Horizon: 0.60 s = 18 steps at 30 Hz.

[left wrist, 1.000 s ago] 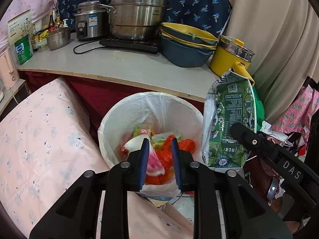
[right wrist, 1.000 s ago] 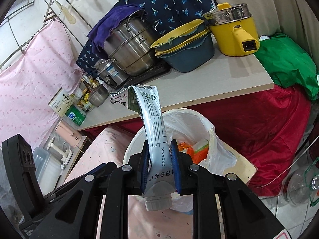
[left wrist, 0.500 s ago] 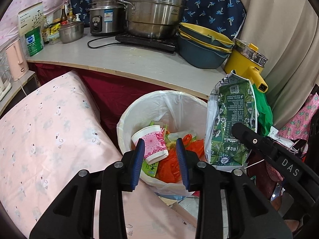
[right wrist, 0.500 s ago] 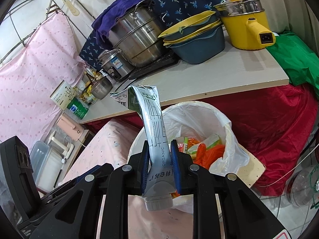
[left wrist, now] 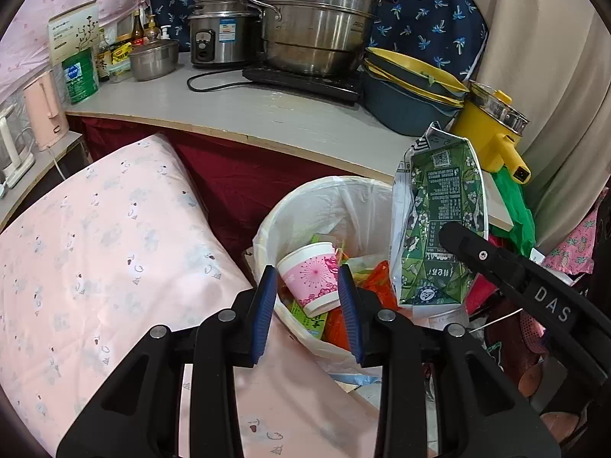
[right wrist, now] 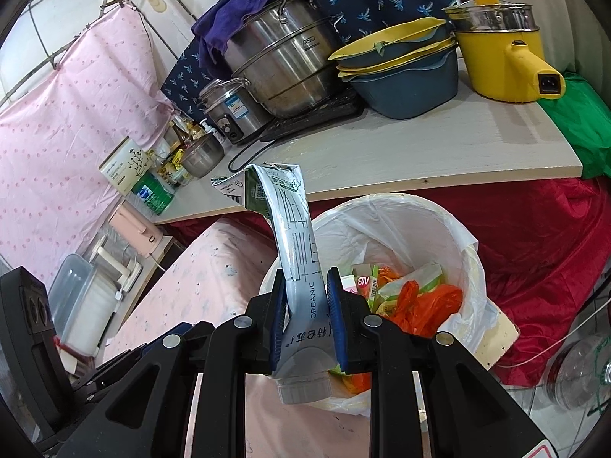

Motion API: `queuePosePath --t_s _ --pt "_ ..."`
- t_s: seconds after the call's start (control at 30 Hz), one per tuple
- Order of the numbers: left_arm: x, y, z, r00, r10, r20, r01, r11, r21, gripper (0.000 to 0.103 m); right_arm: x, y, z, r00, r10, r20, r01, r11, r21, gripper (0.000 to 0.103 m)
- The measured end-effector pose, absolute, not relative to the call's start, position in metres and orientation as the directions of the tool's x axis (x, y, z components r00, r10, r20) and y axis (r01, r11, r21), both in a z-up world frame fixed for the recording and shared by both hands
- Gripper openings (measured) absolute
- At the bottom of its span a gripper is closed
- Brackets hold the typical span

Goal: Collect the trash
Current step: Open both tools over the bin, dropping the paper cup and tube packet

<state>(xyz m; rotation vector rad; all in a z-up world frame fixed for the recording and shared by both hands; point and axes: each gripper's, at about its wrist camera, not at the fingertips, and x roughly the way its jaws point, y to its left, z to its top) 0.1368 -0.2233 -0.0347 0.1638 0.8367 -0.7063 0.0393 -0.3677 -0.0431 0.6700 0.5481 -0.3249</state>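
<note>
A white-lined trash bin (left wrist: 324,198) stands on the floor below the counter; it also shows in the right wrist view (right wrist: 439,221). A pink paper cup (left wrist: 311,276) lies on the trash inside it, with orange plastic (right wrist: 424,303) and green wrappers. My left gripper (left wrist: 307,315) is open and empty above the bin's near rim, clear of the cup. My right gripper (right wrist: 305,324) is shut on a crumpled green milk carton (right wrist: 294,236), held upright at the bin's left rim. From the left wrist view the carton (left wrist: 439,229) hangs over the bin's right side.
A pink patterned bed cover (left wrist: 95,252) lies left of the bin. The counter (left wrist: 267,114) behind carries steel pots (left wrist: 317,30), stacked bowls (left wrist: 408,91) and a yellow electric pot (left wrist: 492,129). Red cloth (right wrist: 553,236) hangs under the counter. Clutter sits on the floor at right.
My left gripper opened and let go of the pink cup, which dropped into the bin, then drew back. The right gripper moved slightly closer over the bin with the carton.
</note>
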Motion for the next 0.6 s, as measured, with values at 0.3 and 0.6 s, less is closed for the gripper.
queuePosePath --t_s 0.3,0.6 --pt "0.136 -0.212 -0.028 0.532 -0.45 -0.717 0.592 0.803 -0.065 0.04 0.042 -0.362 -0.032 0.811 -0.135 -0.569 0.452 0.761 0.465 0.03" --pt "0.126 -0.196 -0.019 0.577 -0.414 -0.705 0.559 0.828 -0.028 0.044 0.03 -0.338 -0.009 0.785 -0.213 -0.581 0.465 0.824 0.325 0.047"
